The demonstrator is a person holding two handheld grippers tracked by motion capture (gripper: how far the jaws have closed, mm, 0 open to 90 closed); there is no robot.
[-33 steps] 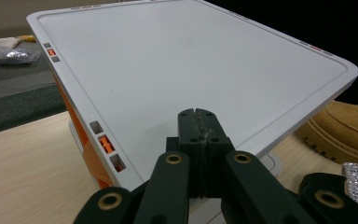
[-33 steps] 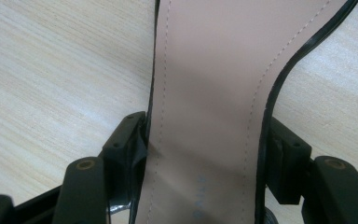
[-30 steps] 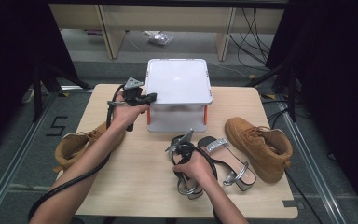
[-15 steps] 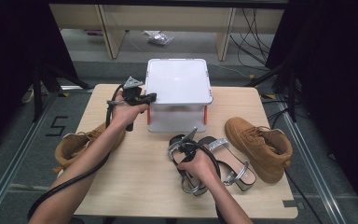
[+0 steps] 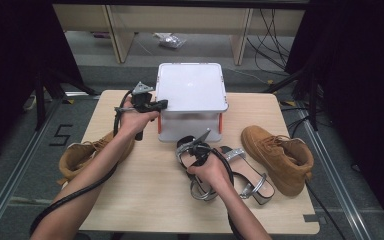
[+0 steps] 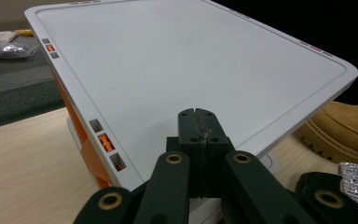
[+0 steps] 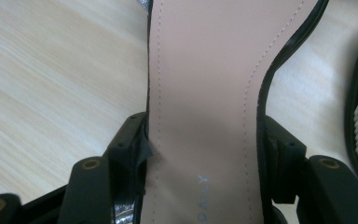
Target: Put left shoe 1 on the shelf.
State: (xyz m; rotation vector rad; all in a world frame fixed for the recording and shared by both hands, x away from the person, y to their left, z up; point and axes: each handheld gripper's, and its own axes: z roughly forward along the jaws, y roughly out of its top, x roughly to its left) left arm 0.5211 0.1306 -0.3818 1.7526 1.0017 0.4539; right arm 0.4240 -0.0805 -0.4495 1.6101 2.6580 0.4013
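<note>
A black sandal with a pale pink insole lies on the wooden table, near the middle. My right gripper straddles its insole. Its jaws have just been closing, and both pads now press the sole's edges. In the high view the right gripper sits in front of the white box. The white lidded box has orange latches. My left gripper is shut with nothing between its jaws, tips over the lid's near left edge.
A second sandal with silver straps lies right of the held one. One tan boot stands at the table's right, another at its left under the left forearm. The table's front edge is close to the person.
The right hand has shifted slightly over the sandal and its jaws have drawn in on the sole. The left hand and the box stay as they were.
</note>
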